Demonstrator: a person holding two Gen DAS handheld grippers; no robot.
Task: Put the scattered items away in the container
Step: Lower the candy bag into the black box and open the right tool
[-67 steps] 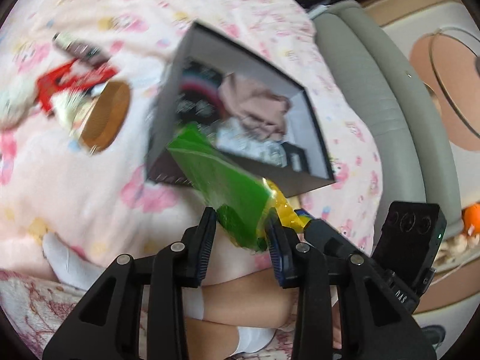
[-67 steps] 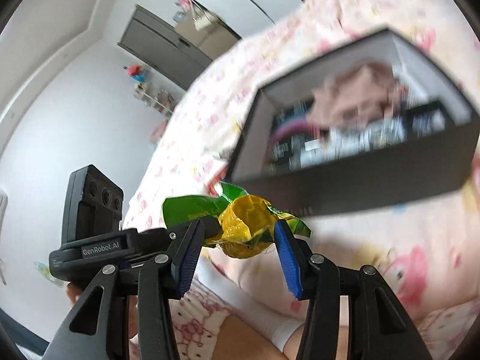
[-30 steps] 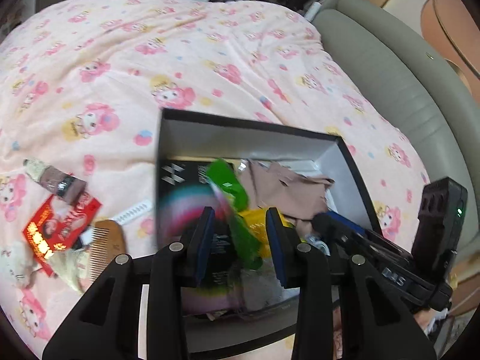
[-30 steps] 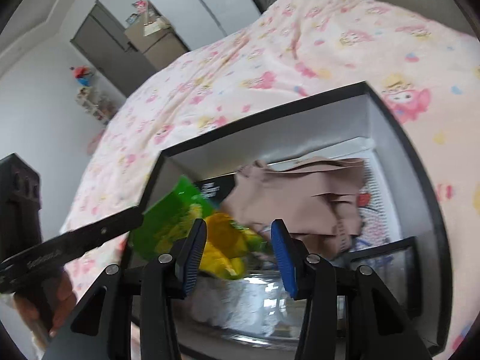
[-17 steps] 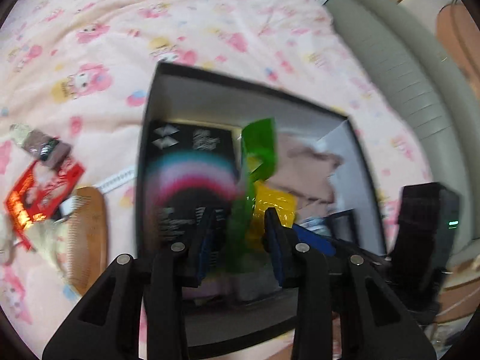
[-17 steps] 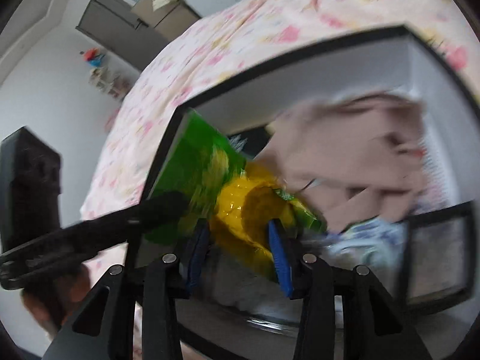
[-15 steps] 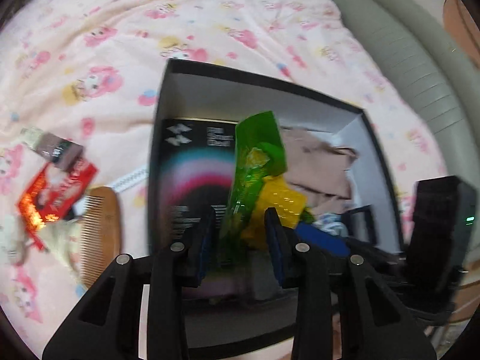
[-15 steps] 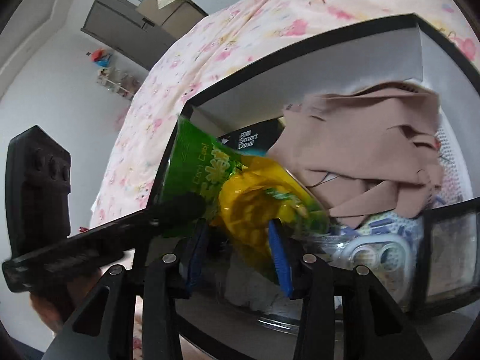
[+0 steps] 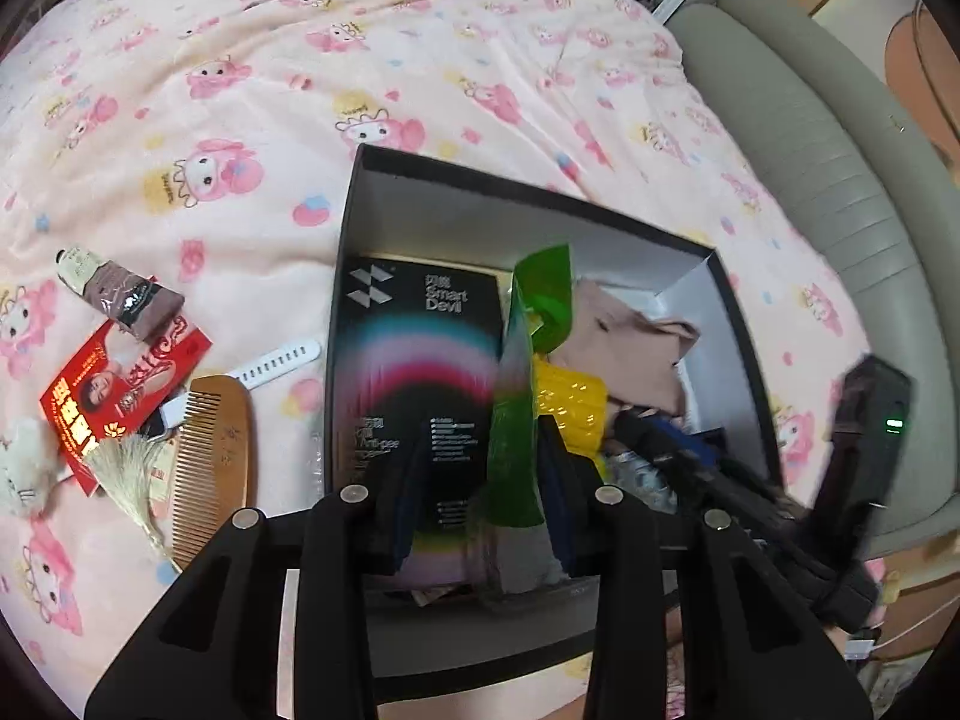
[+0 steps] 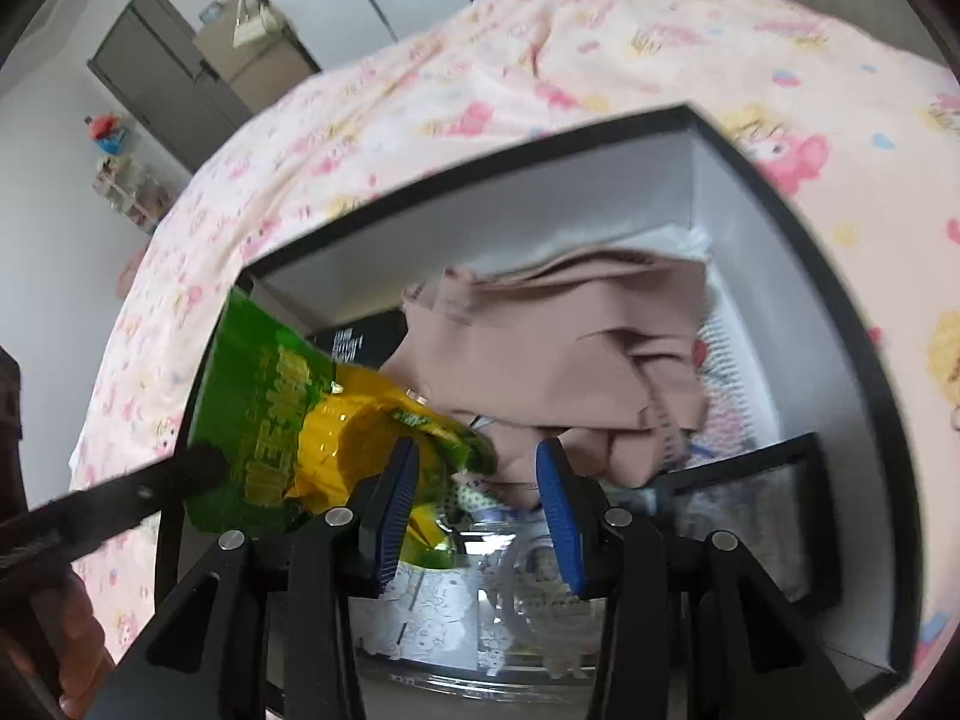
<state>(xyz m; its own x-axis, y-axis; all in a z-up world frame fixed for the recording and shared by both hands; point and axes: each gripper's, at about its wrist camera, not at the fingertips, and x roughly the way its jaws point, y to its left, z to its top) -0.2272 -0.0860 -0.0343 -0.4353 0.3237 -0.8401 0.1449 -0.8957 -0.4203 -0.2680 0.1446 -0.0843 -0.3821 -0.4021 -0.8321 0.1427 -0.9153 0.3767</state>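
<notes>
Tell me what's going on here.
A person with a gripper in each hand is putting a green-and-yellow snack bag into the black box on the bedspread. The bag stands between the jaws of the left gripper, which have just been opening. Its end sits loose in the right gripper. Cloth and a dark carton are inside already. A comb and red packet lie outside.

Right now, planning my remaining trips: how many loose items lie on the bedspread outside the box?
5, all left of the box: tube, red packet, white strap, wooden comb, plush toy at the edge. More may be hidden.
</notes>
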